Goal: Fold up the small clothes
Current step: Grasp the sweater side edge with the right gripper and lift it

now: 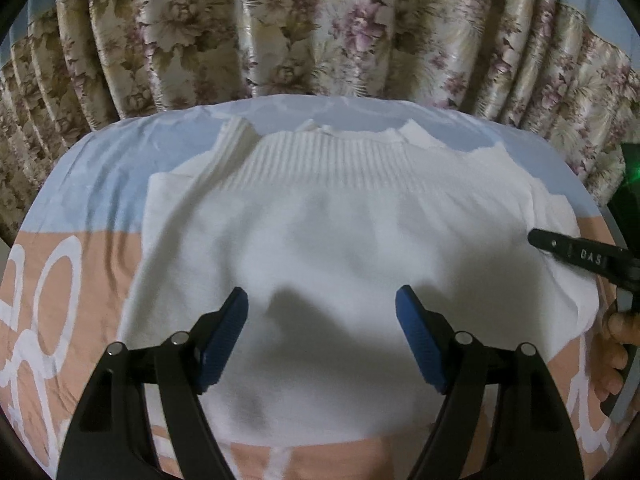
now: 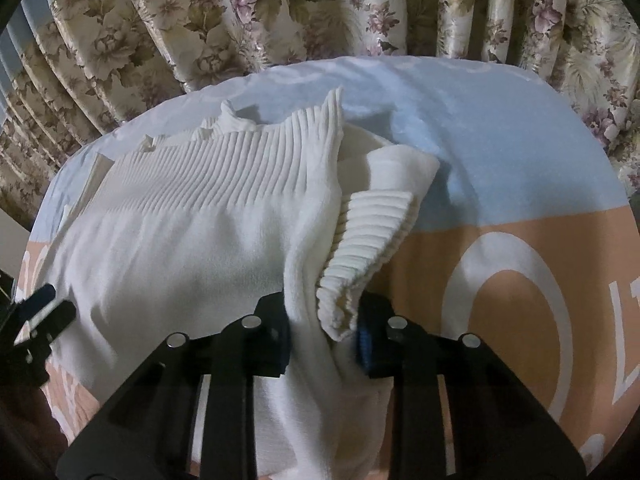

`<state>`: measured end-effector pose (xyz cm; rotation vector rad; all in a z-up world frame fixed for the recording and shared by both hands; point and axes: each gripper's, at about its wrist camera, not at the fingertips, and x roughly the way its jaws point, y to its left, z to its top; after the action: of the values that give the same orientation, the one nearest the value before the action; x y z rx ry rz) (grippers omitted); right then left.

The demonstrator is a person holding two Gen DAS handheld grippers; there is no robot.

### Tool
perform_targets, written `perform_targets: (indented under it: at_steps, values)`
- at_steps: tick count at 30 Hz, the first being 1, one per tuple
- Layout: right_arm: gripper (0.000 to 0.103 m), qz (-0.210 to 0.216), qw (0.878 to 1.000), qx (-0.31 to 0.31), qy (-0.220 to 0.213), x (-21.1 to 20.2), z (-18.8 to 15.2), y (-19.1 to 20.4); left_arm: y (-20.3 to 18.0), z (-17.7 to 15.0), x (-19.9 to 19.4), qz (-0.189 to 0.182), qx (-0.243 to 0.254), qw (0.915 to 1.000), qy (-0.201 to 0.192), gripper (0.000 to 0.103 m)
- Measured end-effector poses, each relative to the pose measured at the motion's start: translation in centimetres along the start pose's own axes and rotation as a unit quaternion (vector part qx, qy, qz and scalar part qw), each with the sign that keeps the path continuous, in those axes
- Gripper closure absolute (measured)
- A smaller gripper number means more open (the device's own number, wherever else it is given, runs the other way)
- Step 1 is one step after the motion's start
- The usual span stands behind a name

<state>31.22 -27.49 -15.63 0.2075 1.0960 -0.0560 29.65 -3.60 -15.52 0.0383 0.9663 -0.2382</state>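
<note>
A white knit sweater [image 1: 328,248] lies spread on the bed, its ribbed hem [image 1: 332,160] toward the far side. My left gripper [image 1: 322,336] is open and empty, hovering just above the sweater's near part. My right gripper [image 2: 324,332] is shut on the sweater's right edge [image 2: 308,304] together with a ribbed cuff [image 2: 360,248], bunched between the jaws. The right gripper also shows in the left wrist view [image 1: 576,256] at the sweater's right side. The left gripper's fingertip [image 2: 40,300] shows at the left edge of the right wrist view.
The bed is covered by a sheet, light blue [image 2: 500,140] at the far part and peach with white print [image 2: 512,300] at the near part. A floral curtain [image 1: 320,28] hangs right behind the bed. A dark object with a green light [image 1: 632,184] stands at the right.
</note>
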Motion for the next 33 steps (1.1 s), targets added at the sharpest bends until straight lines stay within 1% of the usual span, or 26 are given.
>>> perform_targets:
  at_steps: [4,6,9,16,18,21,25,28,33]
  values:
    - [0.083,0.012,1.000,0.018,-0.013,-0.9,0.1,-0.7,-1.2,-0.5,0.3,-0.008,0.009,0.9999,0.008,0.026]
    - [0.083,0.012,1.000,0.011,-0.013,-1.2,0.2,-0.6,-1.7,-0.7,0.3,-0.011,0.016,0.9998,0.008,0.026]
    - [0.084,0.008,1.000,-0.001,-0.018,-1.7,0.4,-0.1,-2.3,-1.1,0.3,-0.017,0.015,0.9997,0.011,0.026]
    - [0.084,0.027,0.999,-0.006,-0.043,-4.3,1.9,0.8,-4.0,-1.9,1.2,-0.029,0.028,0.9990,0.018,0.026]
    - [0.084,0.033,0.998,-0.004,-0.049,-5.1,2.4,1.1,-4.3,-2.2,1.9,-0.021,0.035,0.9989,0.023,0.024]
    - [0.084,0.034,0.998,-0.011,-0.053,-5.7,2.7,2.0,-4.7,-2.4,2.1,-0.014,0.042,0.9989,0.015,0.023]
    - [0.084,0.038,0.998,-0.007,-0.052,-5.9,3.0,2.6,-4.7,-2.4,2.1,-0.015,0.040,0.9990,0.013,0.022]
    - [0.084,0.045,0.998,-0.004,-0.051,-6.2,3.3,2.9,-3.8,-2.0,1.4,-0.026,0.019,0.9994,0.014,0.022]
    - [0.084,0.061,0.997,-0.009,-0.053,-7.4,4.2,4.4,-1.7,-0.2,-0.9,-0.024,-0.001,0.9996,-0.016,0.022]
